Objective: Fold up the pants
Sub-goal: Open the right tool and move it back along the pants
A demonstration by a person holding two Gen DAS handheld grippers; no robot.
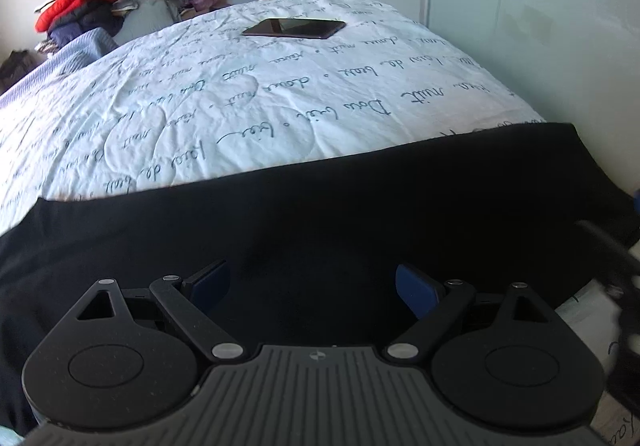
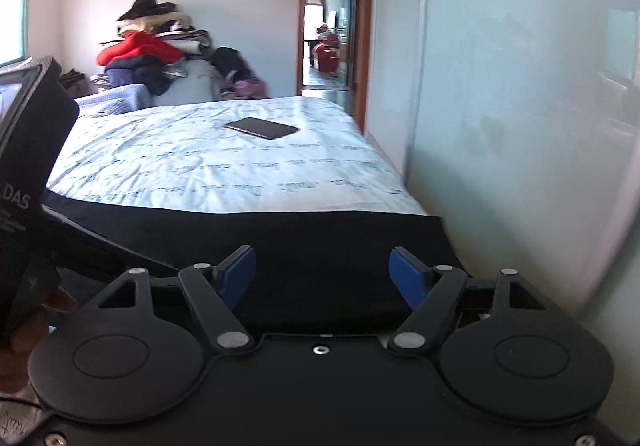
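Note:
Black pants (image 1: 304, 206) lie flat across the near end of the bed, spread left to right. They also show in the right wrist view (image 2: 280, 234). My left gripper (image 1: 312, 286) is open just above the pants, blue pads wide apart, holding nothing. My right gripper (image 2: 322, 276) is open over the right part of the pants near their right edge, empty. The left gripper's body (image 2: 28, 174) shows at the left edge of the right wrist view.
A white quilt with script print (image 1: 240, 98) covers the bed. A dark tablet (image 1: 294, 28) lies on it farther back, also in the right wrist view (image 2: 262, 127). A clothes pile (image 1: 88, 2) stands at the back left. A wall (image 2: 520, 106) runs close along the right.

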